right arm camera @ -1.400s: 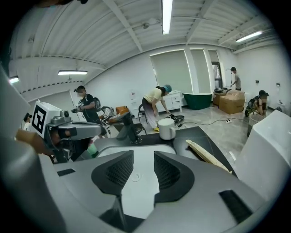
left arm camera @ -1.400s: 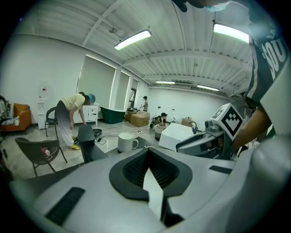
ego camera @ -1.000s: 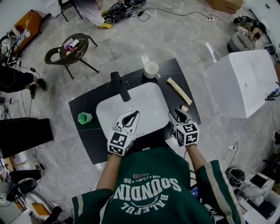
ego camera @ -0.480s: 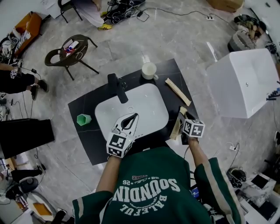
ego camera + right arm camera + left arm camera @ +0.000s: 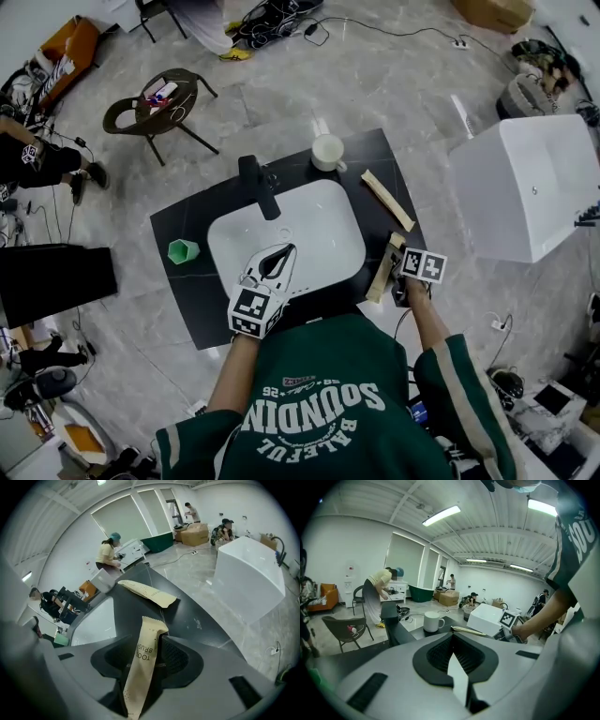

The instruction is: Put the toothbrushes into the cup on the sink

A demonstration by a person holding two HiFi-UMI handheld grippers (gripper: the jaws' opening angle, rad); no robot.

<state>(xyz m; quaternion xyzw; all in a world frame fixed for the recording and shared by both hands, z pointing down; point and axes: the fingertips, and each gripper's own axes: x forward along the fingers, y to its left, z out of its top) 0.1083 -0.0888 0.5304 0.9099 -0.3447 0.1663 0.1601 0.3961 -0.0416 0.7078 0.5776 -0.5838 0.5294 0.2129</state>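
Near toothbrush [image 5: 383, 272], far toothbrush [image 5: 387, 199]: wrapped, flat; white cup [image 5: 325, 151] upright.

The toothbrush wrapper [image 5: 143, 660] looks matt paper, sink [image 5: 305, 234] and cup [image 5: 326, 151] glossy ceramic, counter [image 5: 178, 223] smooth and dark.

left gripper [image 5: 289, 251] closed, right gripper [image 5: 151, 644] just opened, fingers [image 5: 182, 659] astride packet [image 5: 142, 667]

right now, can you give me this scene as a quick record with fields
white cup: upright on the counter, behind the sink
far wrapped toothbrush: flat on the counter, right of the sink
near wrapped toothbrush: between the right tongs
right tongs: open, just been opening, not pressing the packet
left tongs: shut, empty, over the sink's near edge
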